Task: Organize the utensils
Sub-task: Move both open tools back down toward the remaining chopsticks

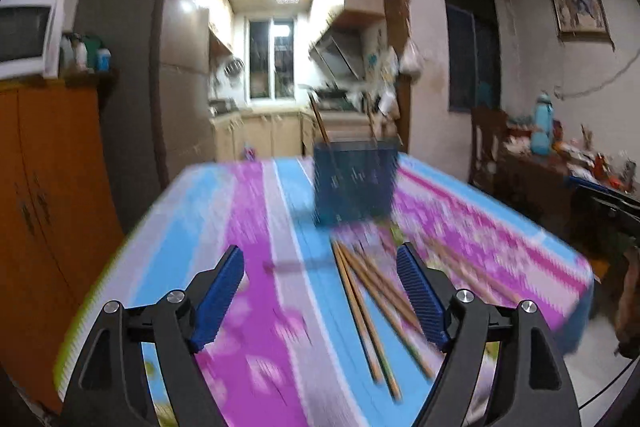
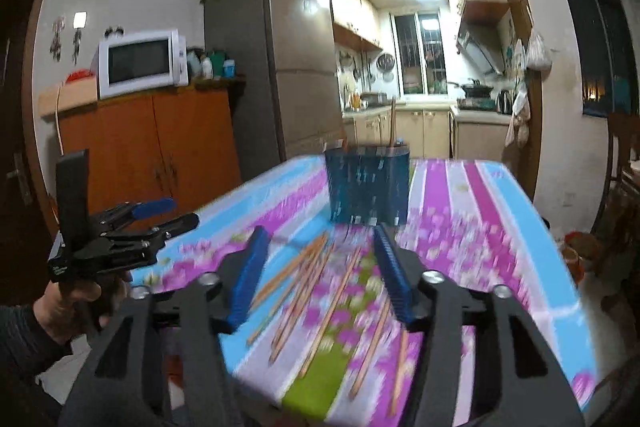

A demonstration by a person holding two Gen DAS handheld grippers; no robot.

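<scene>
Several wooden chopsticks (image 2: pixel 308 291) scattered loose on striped floral tablecloth (image 1: pixel 224 195), blue slotted holder (image 2: pixel 368 183) upright beyond them with a few sticks inside, left gripper (image 1: pixel 320 291) spread wide and empty, right gripper (image 2: pixel 320 267) parted, gripping nothing

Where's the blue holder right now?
The blue holder stands near the table's far end, just beyond the loose chopsticks; in the right wrist view it sits centre, ahead of the tool.
</scene>
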